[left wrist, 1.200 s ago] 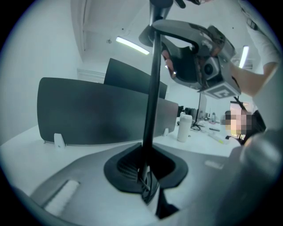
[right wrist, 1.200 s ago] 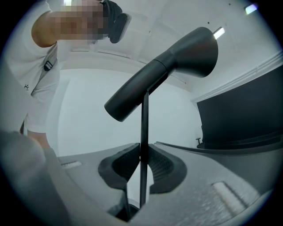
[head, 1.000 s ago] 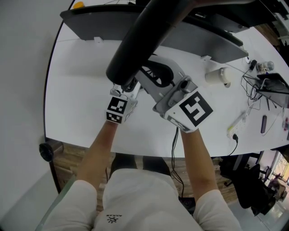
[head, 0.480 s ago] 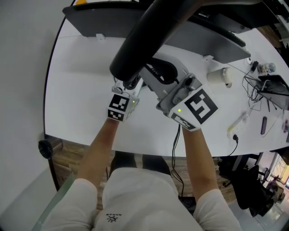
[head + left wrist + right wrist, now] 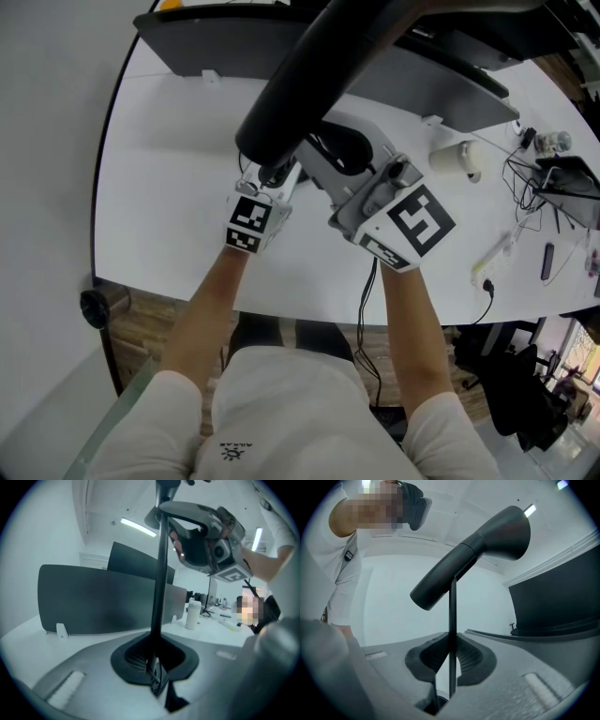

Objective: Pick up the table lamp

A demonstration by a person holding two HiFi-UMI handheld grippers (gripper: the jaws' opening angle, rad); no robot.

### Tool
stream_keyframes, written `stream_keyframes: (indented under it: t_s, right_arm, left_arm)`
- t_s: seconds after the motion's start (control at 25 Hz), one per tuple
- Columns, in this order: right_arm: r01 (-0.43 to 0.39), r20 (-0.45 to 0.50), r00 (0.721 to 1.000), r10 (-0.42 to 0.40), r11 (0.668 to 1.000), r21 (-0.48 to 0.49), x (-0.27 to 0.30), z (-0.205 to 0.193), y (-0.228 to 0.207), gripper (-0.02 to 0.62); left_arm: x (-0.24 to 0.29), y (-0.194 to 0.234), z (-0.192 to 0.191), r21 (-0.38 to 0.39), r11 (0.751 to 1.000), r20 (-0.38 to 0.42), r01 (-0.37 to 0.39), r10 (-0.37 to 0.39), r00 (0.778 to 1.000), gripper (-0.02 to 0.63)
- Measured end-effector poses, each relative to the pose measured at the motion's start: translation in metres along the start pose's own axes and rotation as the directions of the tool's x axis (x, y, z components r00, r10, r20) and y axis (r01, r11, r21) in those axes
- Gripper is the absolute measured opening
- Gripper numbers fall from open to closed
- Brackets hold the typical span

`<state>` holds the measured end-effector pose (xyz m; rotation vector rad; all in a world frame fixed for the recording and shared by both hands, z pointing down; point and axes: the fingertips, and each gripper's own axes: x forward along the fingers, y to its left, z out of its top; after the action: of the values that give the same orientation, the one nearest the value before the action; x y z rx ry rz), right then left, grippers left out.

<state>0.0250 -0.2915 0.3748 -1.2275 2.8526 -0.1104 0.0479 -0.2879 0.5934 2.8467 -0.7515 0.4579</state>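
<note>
The table lamp has a black tube-shaped head [image 5: 309,84] on a thin black stem [image 5: 159,573] and stands on the white table [image 5: 159,187]. In the head view the head hides the stem. My left gripper [image 5: 270,176] reaches in from the left. Its jaws are closing, and its dark pads sit against the stem [image 5: 157,660]. My right gripper [image 5: 328,161] comes from the right and grips the same stem higher up. In the right gripper view the stem [image 5: 452,620] runs straight between its pads [image 5: 451,660], under the lamp head [image 5: 473,555].
A dark grey partition panel [image 5: 234,47] runs along the table's far side. A white cylinder [image 5: 450,157] stands to the right. Cables, a power strip [image 5: 497,258] and small devices lie at the right end. The table's front edge is just below my hands.
Both grippers stay at the lamp stem. The view has shifted slightly, and the lamp head sits a little further right in the picture.
</note>
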Motion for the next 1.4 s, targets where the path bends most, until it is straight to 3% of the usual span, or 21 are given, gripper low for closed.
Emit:
stream_keyframes:
  t_s: [0.52,1.4]
  right_arm:
    - [-0.001,0.012,1.000,0.001,1.000,-0.030,-0.012,0.027,0.006,0.035]
    - [0.004,0.057,0.998,0.003,0.993,-0.115,-0.043,0.114,0.033,0.040]
  left_arm:
    - [-0.008,-0.017,0.025,0.016,1.000,0.023,0.024,-0.025,0.999,0.015]
    - [-0.045,-0.054,0.105,0.050,0.998,0.102,0.039,-0.044,0.994,0.015]
